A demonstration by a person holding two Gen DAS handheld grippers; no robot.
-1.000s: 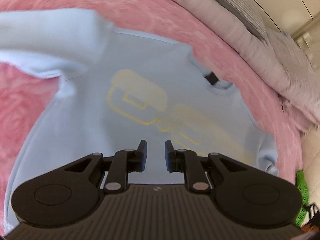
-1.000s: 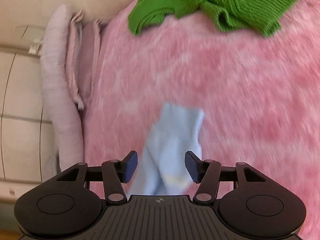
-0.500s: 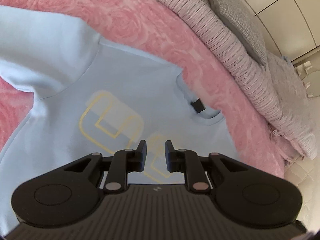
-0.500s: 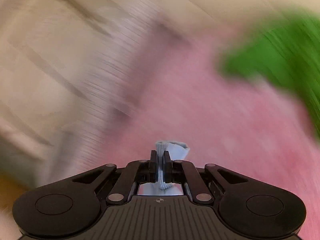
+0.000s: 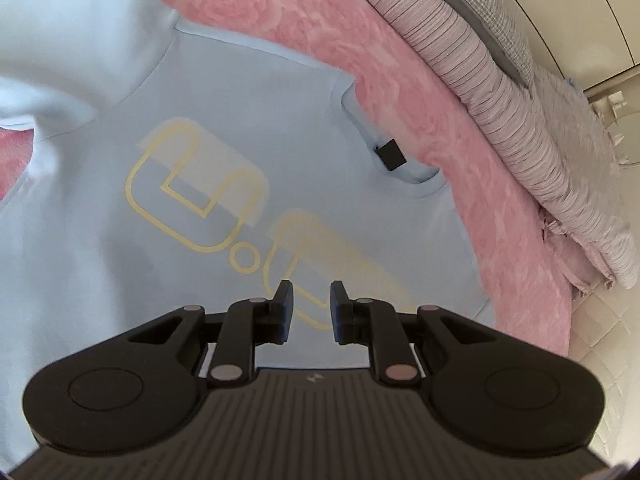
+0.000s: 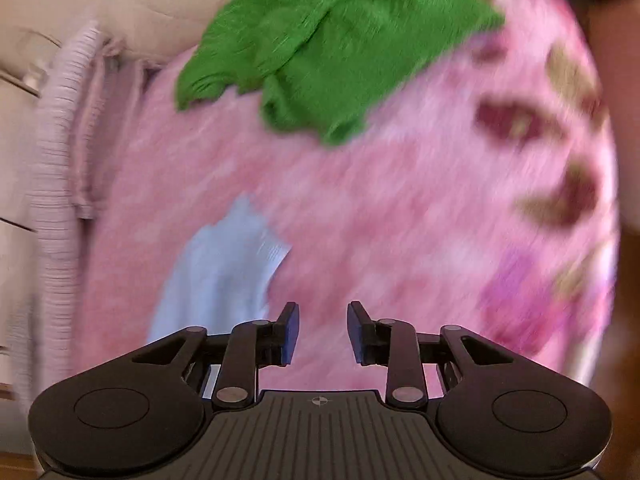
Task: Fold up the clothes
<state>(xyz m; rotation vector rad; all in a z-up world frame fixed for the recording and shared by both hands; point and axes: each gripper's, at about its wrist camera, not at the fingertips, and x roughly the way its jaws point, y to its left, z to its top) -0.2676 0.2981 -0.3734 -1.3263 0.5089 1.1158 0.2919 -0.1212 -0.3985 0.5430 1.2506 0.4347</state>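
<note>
My left tongs [image 5: 311, 306] hang with a narrow gap between their flat pads, nothing gripped, right above the light blue sweatshirt [image 5: 120, 260]. Its smooth cotton front lies spread ahead of them, with rounded pale yellow outline lettering [image 5: 192, 184] and a small black tag [image 5: 390, 155] at the ribbed collar beyond. One sleeve [image 5: 60, 60] folds up far left. My right tongs [image 6: 323, 332] are opening, with nothing between the pads; a blurred blue sleeve end [image 6: 224, 268] lies just ahead to their left on the fuzzy pink blanket [image 6: 400, 220]. Farther off sits a crumpled green knit garment [image 6: 320, 40], and a striped lilac quilt [image 6: 56, 200] edges the bed at left.
</note>
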